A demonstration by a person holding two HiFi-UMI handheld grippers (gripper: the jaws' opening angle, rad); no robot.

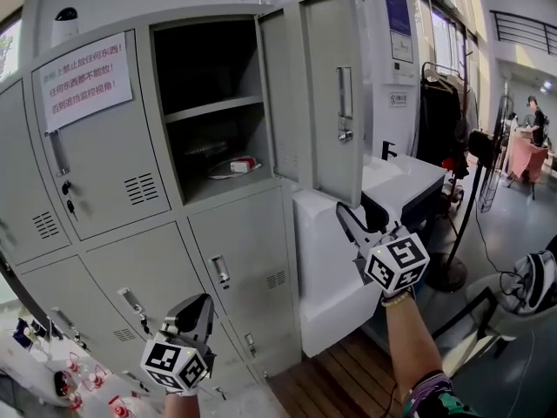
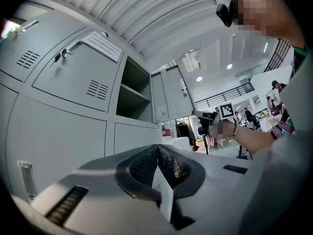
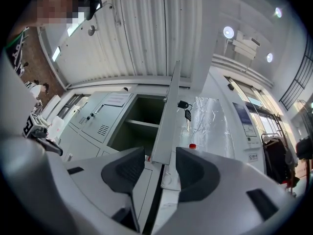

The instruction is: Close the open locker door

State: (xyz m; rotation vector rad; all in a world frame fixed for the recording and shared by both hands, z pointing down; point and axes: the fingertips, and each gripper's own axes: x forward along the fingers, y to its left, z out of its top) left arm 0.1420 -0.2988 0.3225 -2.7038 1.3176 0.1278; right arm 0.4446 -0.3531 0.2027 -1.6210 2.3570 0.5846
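Observation:
The grey locker bank has one open door (image 1: 326, 85) at the upper right, swung out towards me, with keys (image 3: 186, 112) hanging from its lock. The open compartment (image 1: 209, 103) holds a shelf and a small red-and-white box (image 1: 244, 165). My right gripper (image 1: 345, 209) points up just under the door's lower corner. In the right gripper view the door's (image 3: 165, 126) bottom edge stands between the jaws of the right gripper (image 3: 160, 153), with gaps on both sides. My left gripper (image 1: 198, 307) hangs low in front of the lower lockers, and the left gripper (image 2: 157, 148) is shut and empty.
A white machine (image 1: 335, 268) stands right of the lockers, below the open door. A paper notice (image 1: 87, 79) hangs on the neighbouring door. A clothes rack (image 1: 439, 120) and a fan stand (image 1: 452, 268) are to the right, and a person (image 1: 535, 120) is far back. Small items (image 1: 61, 381) lie low at the left.

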